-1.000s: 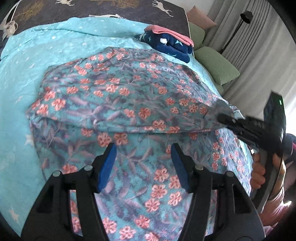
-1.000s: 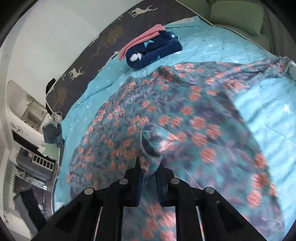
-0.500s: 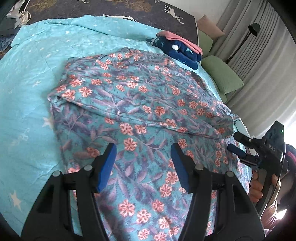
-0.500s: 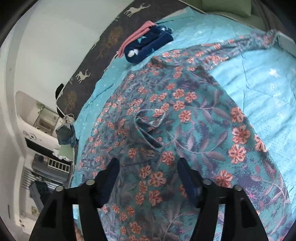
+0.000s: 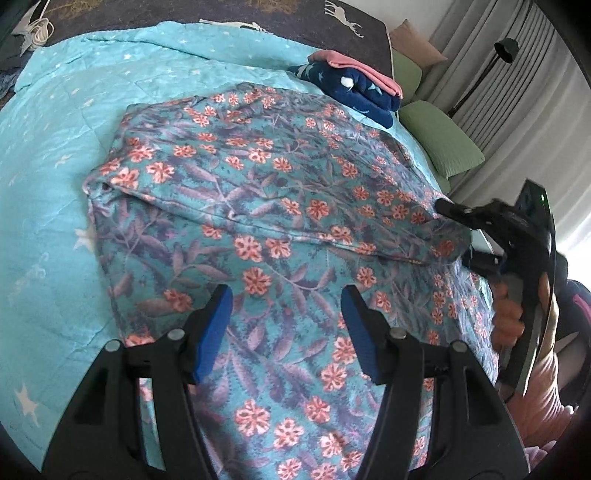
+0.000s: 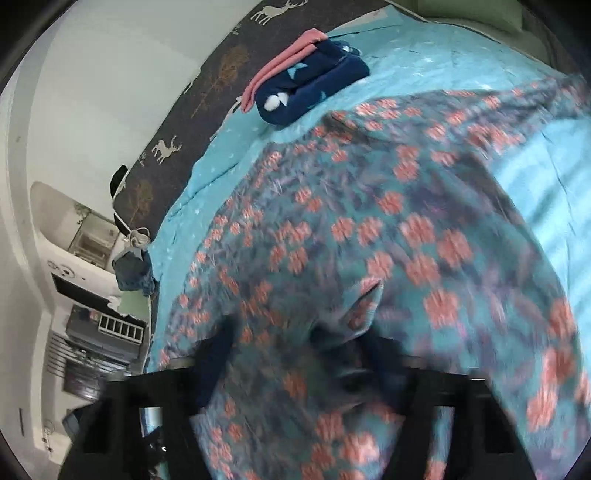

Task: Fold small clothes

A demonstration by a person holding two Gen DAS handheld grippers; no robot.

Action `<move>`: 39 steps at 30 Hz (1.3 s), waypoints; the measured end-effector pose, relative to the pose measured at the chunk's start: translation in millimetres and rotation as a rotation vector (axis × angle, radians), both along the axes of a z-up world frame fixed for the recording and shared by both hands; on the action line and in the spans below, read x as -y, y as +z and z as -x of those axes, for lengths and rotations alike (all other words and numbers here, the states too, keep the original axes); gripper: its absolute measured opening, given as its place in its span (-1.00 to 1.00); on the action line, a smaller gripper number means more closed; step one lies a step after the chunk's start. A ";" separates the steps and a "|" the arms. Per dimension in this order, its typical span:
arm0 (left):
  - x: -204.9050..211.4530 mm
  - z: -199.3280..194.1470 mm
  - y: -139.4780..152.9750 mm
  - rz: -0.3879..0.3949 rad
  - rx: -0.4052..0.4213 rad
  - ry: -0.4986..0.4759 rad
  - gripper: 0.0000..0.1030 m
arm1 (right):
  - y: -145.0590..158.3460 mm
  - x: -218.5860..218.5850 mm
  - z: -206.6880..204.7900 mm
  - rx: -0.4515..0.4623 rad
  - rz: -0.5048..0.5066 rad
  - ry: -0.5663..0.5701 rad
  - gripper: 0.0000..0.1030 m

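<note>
A teal garment with pink flowers (image 5: 266, 192) lies spread on the turquoise bedspread (image 5: 55, 155), folded over with a crosswise fold edge. My left gripper (image 5: 286, 325) hangs open and empty just above its near part. My right gripper (image 5: 454, 236) sits at the garment's right fold corner with fingers apart, cloth between them. In the blurred right wrist view, the garment (image 6: 388, 240) bunches up between my right gripper's (image 6: 295, 354) spread fingers.
A folded navy and pink pile (image 5: 354, 86) sits at the far side of the bed, also in the right wrist view (image 6: 306, 88). Green pillows (image 5: 439, 144) and curtains are at the right. A dark deer-print headboard (image 5: 258, 18) runs behind.
My right gripper let go of the garment corner and opened, then moved back in against the right fold corner. My left gripper stayed open and shifted slightly.
</note>
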State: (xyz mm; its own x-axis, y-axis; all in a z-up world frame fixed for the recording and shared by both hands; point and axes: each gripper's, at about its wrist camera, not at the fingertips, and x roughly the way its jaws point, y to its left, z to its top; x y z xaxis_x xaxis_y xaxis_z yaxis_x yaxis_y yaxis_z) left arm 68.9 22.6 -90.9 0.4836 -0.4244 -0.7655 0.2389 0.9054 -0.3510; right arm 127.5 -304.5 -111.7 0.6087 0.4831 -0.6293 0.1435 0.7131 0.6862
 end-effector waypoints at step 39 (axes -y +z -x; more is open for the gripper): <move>-75.6 -13.2 27.3 0.113 0.157 0.360 0.21 | 9.9 94.4 -71.6 -0.076 0.260 -0.086 -0.42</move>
